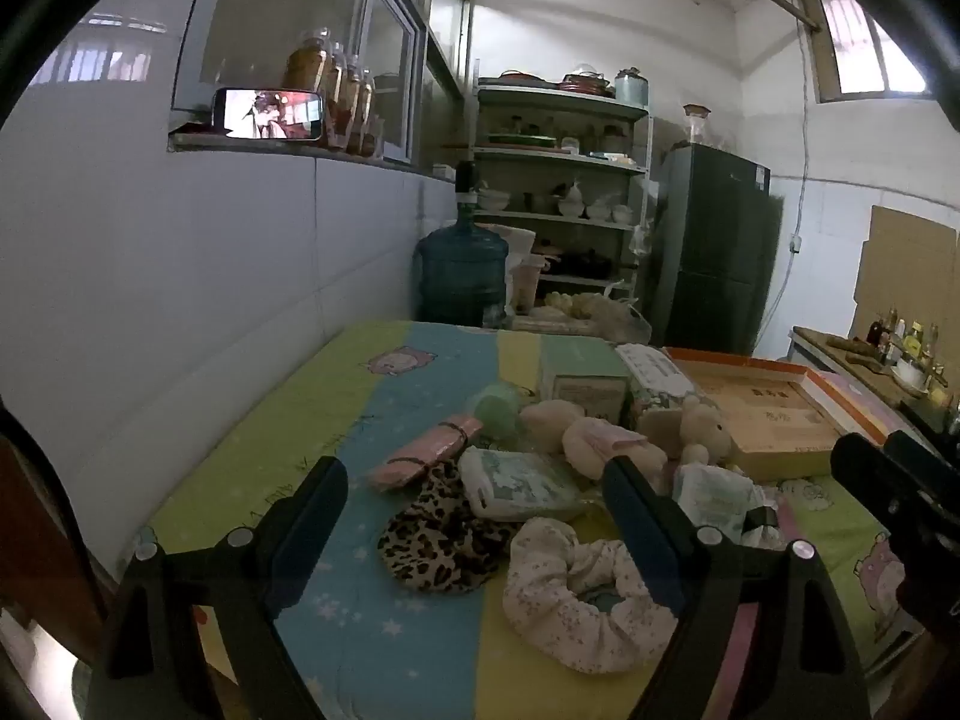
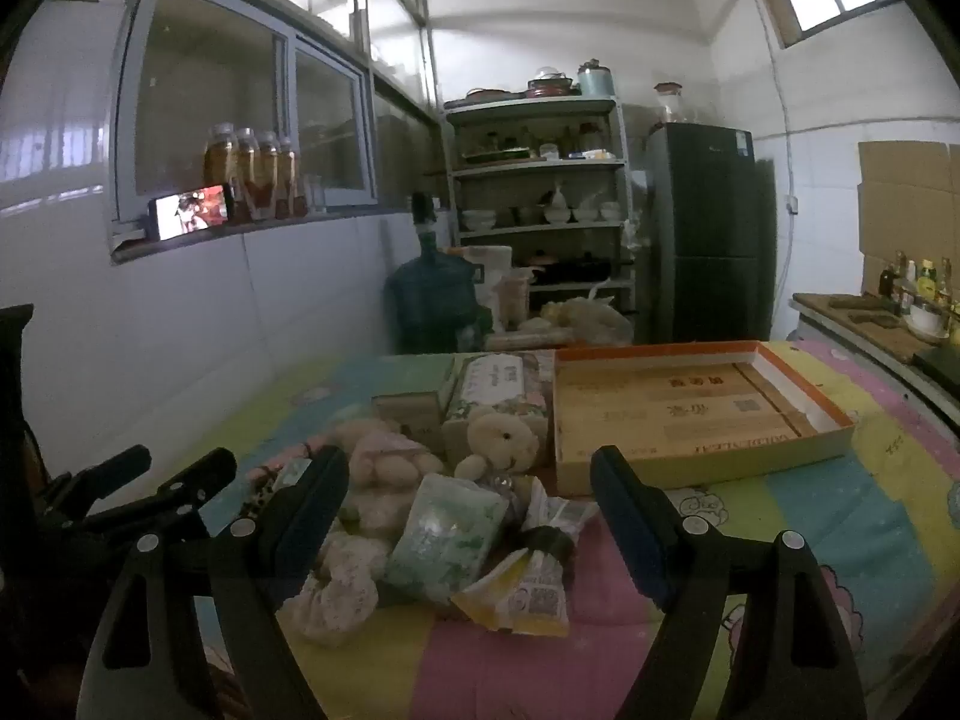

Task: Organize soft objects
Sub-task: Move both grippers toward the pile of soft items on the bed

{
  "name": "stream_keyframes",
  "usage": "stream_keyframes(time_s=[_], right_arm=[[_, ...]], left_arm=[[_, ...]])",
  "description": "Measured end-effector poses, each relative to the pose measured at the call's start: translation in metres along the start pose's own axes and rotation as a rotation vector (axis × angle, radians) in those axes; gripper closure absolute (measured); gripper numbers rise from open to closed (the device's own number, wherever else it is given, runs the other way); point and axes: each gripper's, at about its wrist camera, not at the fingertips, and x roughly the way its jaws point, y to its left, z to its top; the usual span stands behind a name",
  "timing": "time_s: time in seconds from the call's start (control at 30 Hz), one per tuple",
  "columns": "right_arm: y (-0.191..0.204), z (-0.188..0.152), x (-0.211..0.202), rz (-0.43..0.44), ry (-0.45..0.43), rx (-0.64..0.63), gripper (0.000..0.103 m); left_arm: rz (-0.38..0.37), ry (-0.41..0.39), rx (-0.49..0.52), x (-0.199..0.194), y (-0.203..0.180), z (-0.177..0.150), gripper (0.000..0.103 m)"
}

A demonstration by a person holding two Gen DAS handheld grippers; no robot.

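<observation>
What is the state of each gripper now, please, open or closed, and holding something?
Left gripper: open, holding nothing, above the leopard-print scrunchie.
Right gripper: open, holding nothing, above the green tissue pack.

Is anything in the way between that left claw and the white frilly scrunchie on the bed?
Nothing visible blocks it. The left gripper is open, and the white scrunchie lies just ahead between its fingers, with the leopard scrunchie beside it.

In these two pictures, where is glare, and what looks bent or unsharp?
Left wrist view: the bright upper-right window is blown out, the white tiled wall bows. Right wrist view: the blue water jug is smeared, the orange-rimmed cardboard tray curves.
</observation>
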Motion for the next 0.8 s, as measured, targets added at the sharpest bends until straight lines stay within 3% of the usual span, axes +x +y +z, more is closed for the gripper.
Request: stream_keyframes(time_s=[0.8], right_arm=[[0.005, -0.004, 0.005, 0.034, 0.020, -0.023, 0.019]], left_arm=[[0.000, 0.011, -0.003, 0.001, 0.002, -0.003, 0.020]])
